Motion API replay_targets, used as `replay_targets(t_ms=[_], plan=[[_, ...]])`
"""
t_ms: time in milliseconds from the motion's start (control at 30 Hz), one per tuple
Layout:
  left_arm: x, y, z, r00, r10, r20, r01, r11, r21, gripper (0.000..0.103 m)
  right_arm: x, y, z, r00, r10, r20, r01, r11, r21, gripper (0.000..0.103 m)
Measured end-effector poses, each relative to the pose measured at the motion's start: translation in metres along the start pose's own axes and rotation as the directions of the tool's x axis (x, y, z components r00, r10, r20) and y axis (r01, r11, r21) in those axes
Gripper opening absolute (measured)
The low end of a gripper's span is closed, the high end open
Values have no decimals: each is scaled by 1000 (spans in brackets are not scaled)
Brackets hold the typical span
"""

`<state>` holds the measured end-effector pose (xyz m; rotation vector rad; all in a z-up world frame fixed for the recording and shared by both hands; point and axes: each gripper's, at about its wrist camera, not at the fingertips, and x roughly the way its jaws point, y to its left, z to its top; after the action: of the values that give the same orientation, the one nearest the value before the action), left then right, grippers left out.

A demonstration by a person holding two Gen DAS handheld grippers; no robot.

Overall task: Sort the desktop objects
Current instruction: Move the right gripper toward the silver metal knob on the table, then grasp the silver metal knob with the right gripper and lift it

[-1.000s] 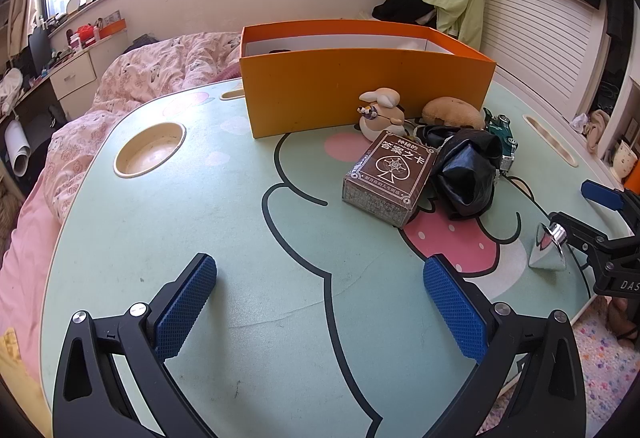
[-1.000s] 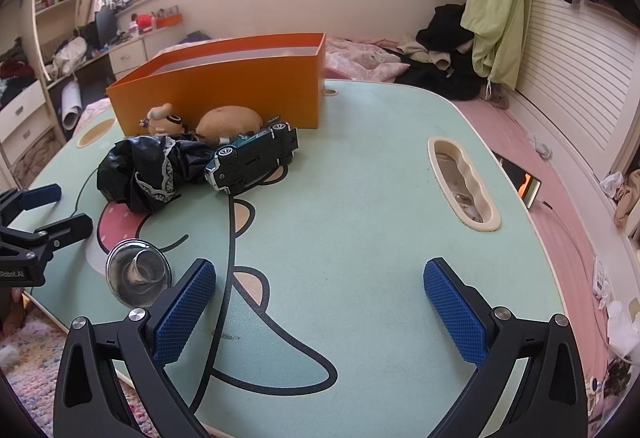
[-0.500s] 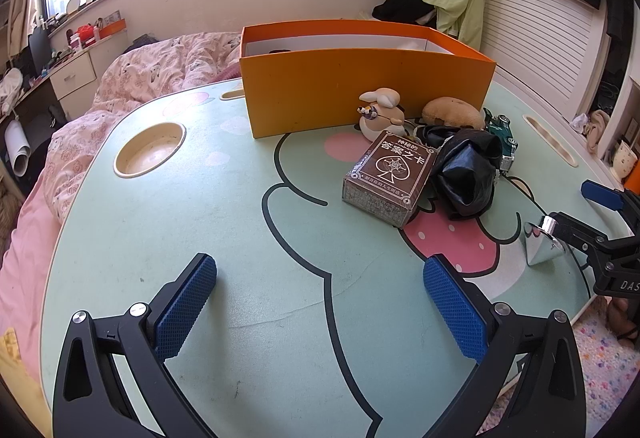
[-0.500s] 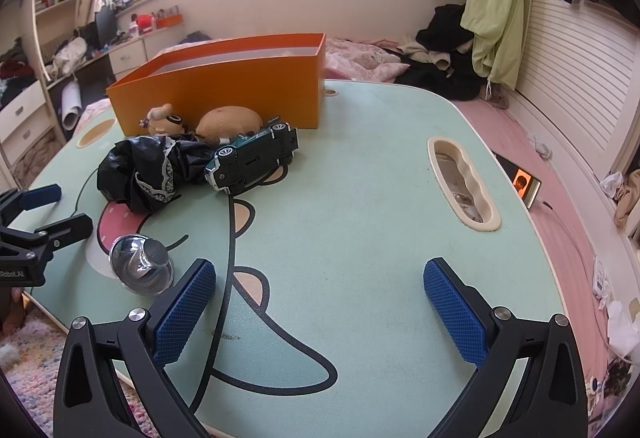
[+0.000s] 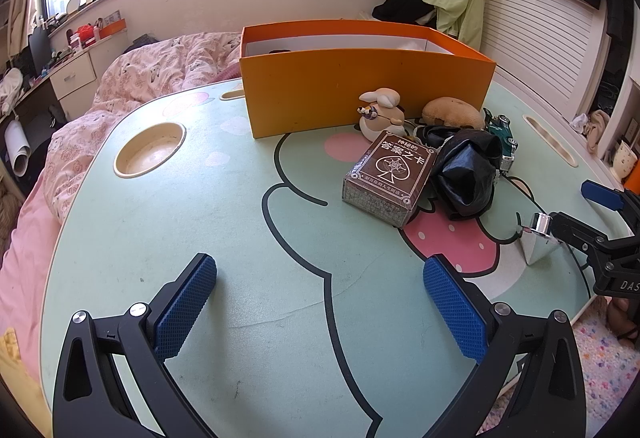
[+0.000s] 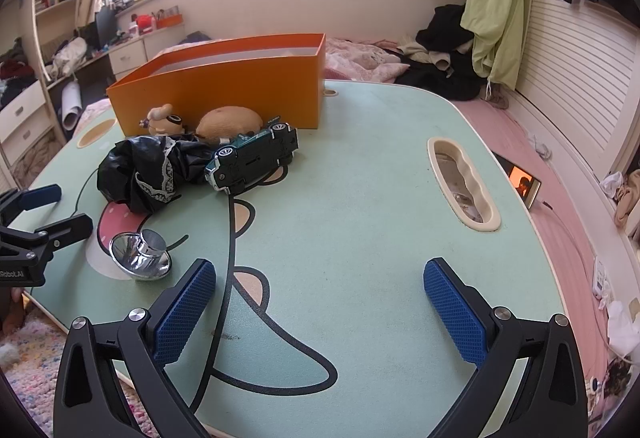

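I had the tabletop (image 5: 200, 238) under both cameras, with the orange box (image 5: 360, 94) toward its far edge and the clutter packed against the box's near wall. Both sets of tongs were spread wide and gripping nothing: the left tongs (image 5: 320, 302) over bare surface, the right tongs (image 6: 320, 302) near the front edge.

My main worry was the heap. The black bag (image 6: 148, 170) lay against the toy car (image 6: 256, 158), and the card box (image 5: 388, 174) touched the bag's other side, so I judged that pulling one might drag its neighbours.

The small plush figure (image 5: 380, 114) and the brown plush lump (image 5: 452, 114) sat tight to the box wall, leaving little room for a finger.

The shiny metal funnel (image 6: 140, 254) sat close to the front edge; I thought a glancing pinch on that slick cone could skid it off the tabletop.
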<state>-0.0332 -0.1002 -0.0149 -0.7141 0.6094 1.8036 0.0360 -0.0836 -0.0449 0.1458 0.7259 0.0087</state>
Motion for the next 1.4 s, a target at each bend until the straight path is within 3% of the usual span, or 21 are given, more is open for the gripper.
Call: replay_targets(t_ms=[367,500,633,800,900,967,1000,1033,1067,1233,1400], plan=[[0,0,0,1000,-3,1,3,1000,1,103,-3,0,2,1000,11,11,-11,1000,1,103],[-1,1,1,1000,-7,1,7,1000,2,103,-13,-1,6,996,76,55,-77,997,16,101],[-1,1,1,1000,-8,1,8,1000,3,103,-30,13,18,974,187,131,-185,982,-26,99],[-1,1,1,1000,-12,2,12,1000,7,103,-15,46,29,969,243,49,-235,962,-140,84],[-1,1,1,1000,-12,3,12,1000,8,103,0,55,31,963,267,-30,-268,950,-160,70],[-1,1,1,1000,-13,3,13,1000,8,103,9,58,29,960,270,-71,-278,947,-161,52],[-1,1,1,1000,-13,3,13,1000,9,103,10,59,27,961,266,-72,-274,948,-164,50],[-1,1,1,1000,-13,3,13,1000,10,103,10,59,26,962,264,-67,-272,948,-167,37],[-1,2,1,1000,-13,3,13,1000,10,103,10,59,25,962,266,-64,-273,948,-166,32],[-1,2,1,1000,-15,4,15,1000,12,103,8,51,21,961,277,-25,-277,952,-130,31],[-2,2,1,1000,-11,8,11,1000,16,103,-8,42,17,971,230,64,-223,970,-97,31]])
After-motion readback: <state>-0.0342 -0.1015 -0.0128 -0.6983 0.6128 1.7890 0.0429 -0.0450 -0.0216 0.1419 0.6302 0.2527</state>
